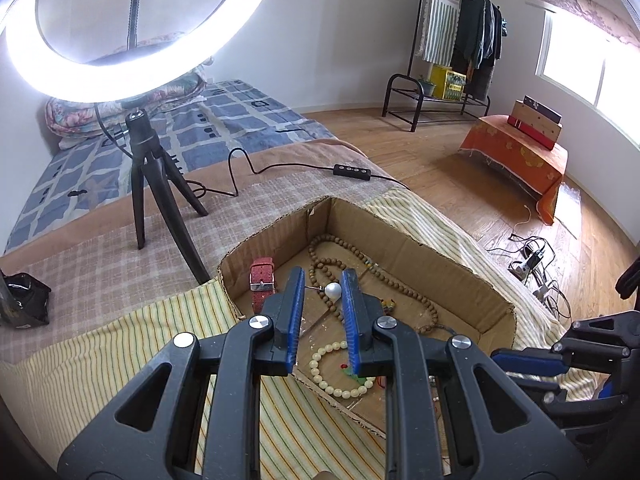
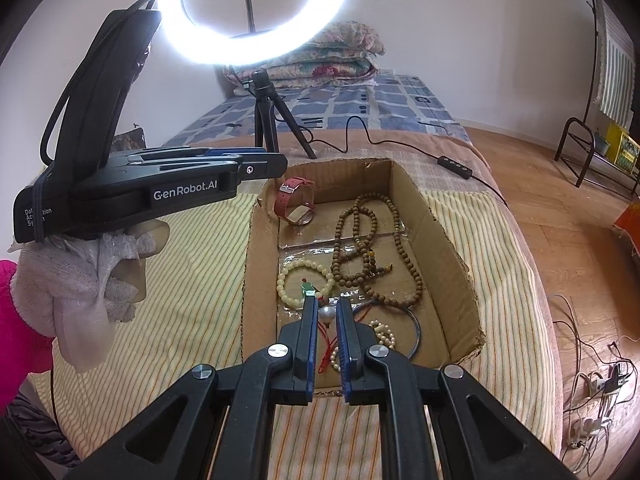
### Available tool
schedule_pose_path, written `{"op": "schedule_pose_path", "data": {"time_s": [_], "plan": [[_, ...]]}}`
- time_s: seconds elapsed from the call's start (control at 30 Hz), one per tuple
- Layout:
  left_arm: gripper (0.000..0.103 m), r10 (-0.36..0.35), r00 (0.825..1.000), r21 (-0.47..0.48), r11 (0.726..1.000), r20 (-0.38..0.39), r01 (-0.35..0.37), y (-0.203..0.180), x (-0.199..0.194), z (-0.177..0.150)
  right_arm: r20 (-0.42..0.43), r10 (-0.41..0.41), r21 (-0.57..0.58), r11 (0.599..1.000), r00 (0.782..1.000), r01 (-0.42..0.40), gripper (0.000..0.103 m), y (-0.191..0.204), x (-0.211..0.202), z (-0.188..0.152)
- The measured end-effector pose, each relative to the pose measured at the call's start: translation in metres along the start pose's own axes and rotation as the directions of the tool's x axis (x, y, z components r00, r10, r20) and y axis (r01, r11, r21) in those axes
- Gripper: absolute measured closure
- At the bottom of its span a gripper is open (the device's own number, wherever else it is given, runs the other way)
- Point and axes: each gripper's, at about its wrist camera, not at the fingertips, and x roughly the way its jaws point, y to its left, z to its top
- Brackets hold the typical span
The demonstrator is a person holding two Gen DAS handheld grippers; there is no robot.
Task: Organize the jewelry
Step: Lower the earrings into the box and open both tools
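A shallow cardboard box (image 1: 404,240) (image 2: 440,232) lies on the striped cloth. In it lie a red watch strap (image 1: 262,280) (image 2: 294,204), a long brown bead necklace (image 1: 340,256) (image 2: 368,240) and a cream bead bracelet (image 1: 340,368) (image 2: 304,280). My left gripper (image 1: 322,284) is open above the box; a white pearl earring (image 1: 333,290) sits against its right finger. My right gripper (image 2: 326,312) is nearly shut around a silvery pearl (image 2: 325,314) over the box's near end. A small pearl bracelet (image 2: 380,334) and a dark bangle (image 2: 416,332) lie beside it.
A ring light on a black tripod (image 1: 160,176) (image 2: 272,128) stands behind the box, its cable and remote (image 1: 352,170) (image 2: 456,166) trailing right. A folded quilt (image 2: 320,60) lies on the bed. A clothes rack (image 1: 460,48) and an orange-covered stool (image 1: 516,156) stand on the wood floor.
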Motion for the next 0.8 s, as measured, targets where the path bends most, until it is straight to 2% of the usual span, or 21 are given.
{"op": "schedule_pose_path", "data": {"time_s": [0.07,0.13,0.27,0.3,0.37,0.4,0.47,0.57,0.67,0.8], "plan": [[0.086,0.008,1.0,0.008,1.0,0.001,-0.008,-0.001,-0.001,0.001,0.008,-0.007,-0.002,1.0,1.0,0.007,0.077,0.001,-0.001,0.0],[0.086,0.01,1.0,0.008,1.0,0.004,-0.01,-0.002,-0.002,0.002,0.011,-0.013,-0.005,1.0,1.0,0.013,0.074,0.002,-0.001,0.0],[0.085,0.014,1.0,0.003,1.0,0.003,-0.014,0.0,-0.004,0.002,0.026,-0.035,0.001,0.999,0.999,0.035,0.041,0.004,-0.003,-0.001],[0.083,0.018,1.0,0.004,1.0,0.003,-0.018,-0.001,-0.005,0.002,0.029,-0.039,0.003,0.999,0.999,0.039,0.039,0.004,-0.003,-0.001],[0.062,0.026,1.0,0.003,1.0,0.008,-0.026,0.001,-0.007,0.002,0.027,-0.045,0.002,0.999,0.999,0.044,0.038,0.004,-0.003,-0.001],[0.049,0.032,0.999,-0.002,0.999,0.02,-0.032,0.002,-0.01,0.001,0.029,-0.052,0.003,0.999,0.998,0.052,0.033,0.005,-0.004,-0.001],[0.046,0.034,0.999,-0.01,0.999,0.041,-0.033,0.004,-0.016,0.001,0.042,-0.068,0.007,0.998,0.997,0.068,0.024,0.006,-0.006,0.0],[0.046,0.044,0.998,-0.013,0.999,0.034,-0.044,0.006,-0.021,0.002,0.054,-0.099,0.012,0.995,0.994,0.099,0.014,0.007,-0.01,0.001],[0.046,0.056,0.997,-0.02,0.998,0.043,-0.055,0.01,-0.027,0.003,0.059,-0.126,0.01,0.992,0.99,0.125,0.01,0.01,-0.014,0.003],[0.038,0.073,0.995,-0.039,0.997,0.066,-0.07,0.017,-0.04,0.003,0.078,-0.169,0.004,0.986,0.983,0.169,0.004,0.016,-0.02,0.005]]}}
